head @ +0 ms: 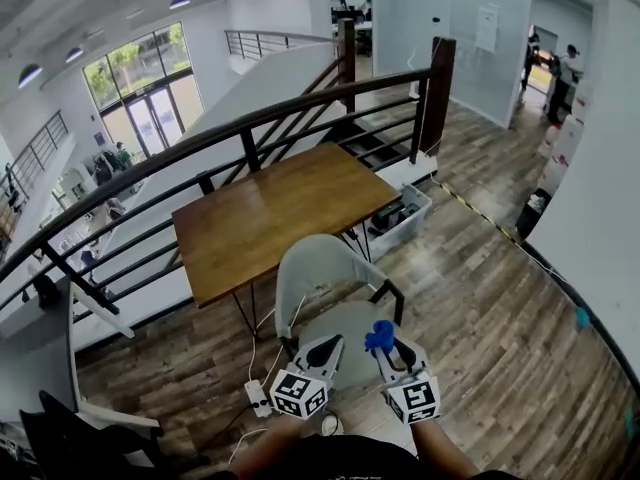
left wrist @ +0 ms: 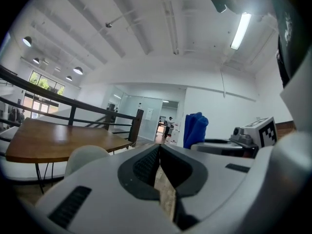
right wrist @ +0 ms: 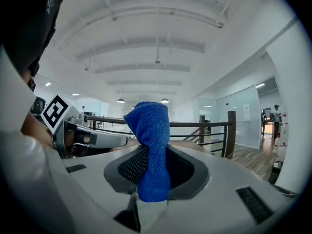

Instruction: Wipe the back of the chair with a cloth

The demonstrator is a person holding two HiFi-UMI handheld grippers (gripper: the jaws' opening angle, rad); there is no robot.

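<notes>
Right gripper (right wrist: 153, 172) is pinching a bunched blue ribbed-weave cloth (right wrist: 148, 130). Left gripper (left wrist: 160, 167) is pressing its jaws together, empty. Rounded pale-grey moulded chair (head: 315, 273) is standing at twelve o'clock.

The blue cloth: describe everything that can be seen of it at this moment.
The blue cloth is bright blue with a fine knit-like texture, bunched into a thick fold. It is clamped between the jaws of the right gripper, with its rounded end sticking up past them and a shorter end hanging below. In the head view it is held over the seat of the grey chair, clear of the backrest.
</notes>
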